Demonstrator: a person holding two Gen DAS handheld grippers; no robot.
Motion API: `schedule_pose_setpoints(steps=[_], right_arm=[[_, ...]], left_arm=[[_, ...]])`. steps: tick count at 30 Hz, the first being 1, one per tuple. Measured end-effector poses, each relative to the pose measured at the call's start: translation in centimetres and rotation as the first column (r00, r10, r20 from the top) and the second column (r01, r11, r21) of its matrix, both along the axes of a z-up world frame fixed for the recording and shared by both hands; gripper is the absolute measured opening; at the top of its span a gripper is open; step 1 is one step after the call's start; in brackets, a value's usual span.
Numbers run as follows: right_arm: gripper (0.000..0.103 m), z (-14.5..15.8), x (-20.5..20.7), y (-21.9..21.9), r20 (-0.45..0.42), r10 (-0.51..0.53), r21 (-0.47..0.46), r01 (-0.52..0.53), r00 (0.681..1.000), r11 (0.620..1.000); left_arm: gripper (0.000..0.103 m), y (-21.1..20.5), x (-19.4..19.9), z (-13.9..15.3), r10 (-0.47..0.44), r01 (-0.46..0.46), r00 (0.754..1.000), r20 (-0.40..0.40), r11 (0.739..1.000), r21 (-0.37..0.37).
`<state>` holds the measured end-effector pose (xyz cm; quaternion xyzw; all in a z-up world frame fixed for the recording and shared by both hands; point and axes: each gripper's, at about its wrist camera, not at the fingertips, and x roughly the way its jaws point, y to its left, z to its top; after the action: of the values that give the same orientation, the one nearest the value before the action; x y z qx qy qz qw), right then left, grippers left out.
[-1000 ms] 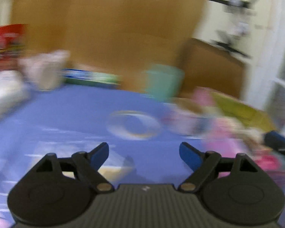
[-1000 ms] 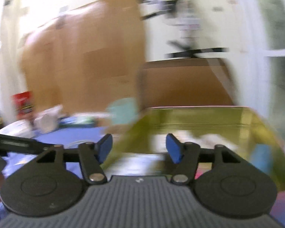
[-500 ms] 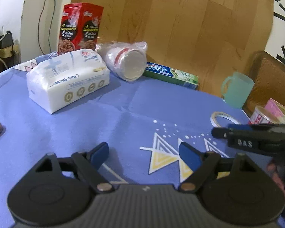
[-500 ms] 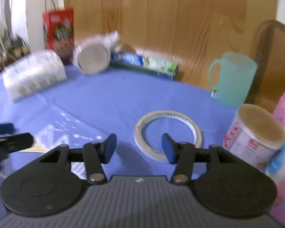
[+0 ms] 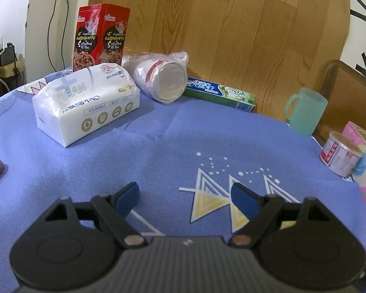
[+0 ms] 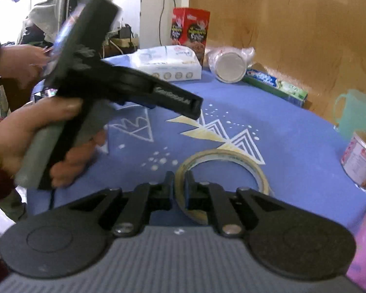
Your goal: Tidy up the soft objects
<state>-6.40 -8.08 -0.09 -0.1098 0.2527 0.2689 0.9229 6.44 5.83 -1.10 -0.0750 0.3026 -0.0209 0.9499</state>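
Through the left wrist camera we are seeing little of the sorting done, as far as we can judge: the tissue pack (image 5: 85, 105) is lying at the far left of the blue tablecloth (image 5: 173, 146), just beside the bagged paper cups (image 5: 162, 79), with the toothpaste box (image 5: 219, 94), the green mug (image 5: 306, 109) and the small can (image 5: 340, 156) standing around the edge. The left gripper (image 5: 183, 197) is hovering over bare cloth with its jaws spread wide, holding nothing.

Through the right wrist camera we are looking at the right gripper (image 6: 179, 188), its jaws nearly together and pinching the near rim of the tape roll (image 6: 222, 171), which is lying flat on the cloth. The tissue pack (image 6: 166, 62) is sitting well apart at the back, so we are judging the soft things mostly unhandled.
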Motion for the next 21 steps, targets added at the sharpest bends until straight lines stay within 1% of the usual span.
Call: schedule_pose_setpoints(steps=[1, 3, 4, 8, 11, 13, 18, 21], right_arm=[[0.02, 0.2, -0.4, -0.4, 0.008, -0.011, 0.017, 0.011, 1.0, 1.0], [0.047, 0.6, -0.8, -1.7, 0.027, -0.045, 0.073, 0.043, 0.999, 0.996], [0.051, 0.9, -1.1, -2.4, 0.038, -0.065, 0.103, 0.06, 0.997, 0.993], [0.051, 0.5, -0.3, -3.7, 0.027, -0.129, 0.154, 0.123, 0.991, 0.98], [0.051, 0.0, 0.3, -4.2, -0.017, -0.159, 0.191, 0.16, 0.987, 0.969], [0.051, -0.5, 0.5, -4.3, -0.047, -0.163, 0.206, 0.169, 0.986, 0.964], [0.054, -0.7, 0.5, -4.8, -0.059, -0.153, 0.226, 0.163, 0.986, 0.96], [0.056, -0.7, 0.6, -4.9, -0.067, -0.147, 0.241, 0.159, 0.987, 0.957]], left_arm=[[0.085, -0.1, 0.0, 0.0, 0.0, 0.0, 1.0, -0.001, 1.0, 0.004], [0.085, -0.2, 0.0, 0.0, 0.001, -0.001, 1.0, -0.003, 1.0, 0.016], [0.085, -0.3, 0.0, 0.0, 0.001, -0.001, 1.0, -0.005, 1.0, 0.022], [0.085, -0.3, 0.0, 0.0, -0.001, 0.001, 1.0, -0.005, 1.0, 0.025], [0.085, -0.3, 0.0, 0.0, -0.001, 0.001, 1.0, -0.005, 1.0, 0.026], [0.086, -0.4, 0.0, 0.0, -0.001, 0.001, 1.0, -0.005, 1.0, 0.025], [0.091, -0.3, 0.1, 0.0, -0.018, 0.018, 1.0, -0.008, 1.0, 0.021], [0.093, -0.5, 0.2, 0.0, -0.024, 0.025, 1.0, -0.013, 0.999, 0.031]])
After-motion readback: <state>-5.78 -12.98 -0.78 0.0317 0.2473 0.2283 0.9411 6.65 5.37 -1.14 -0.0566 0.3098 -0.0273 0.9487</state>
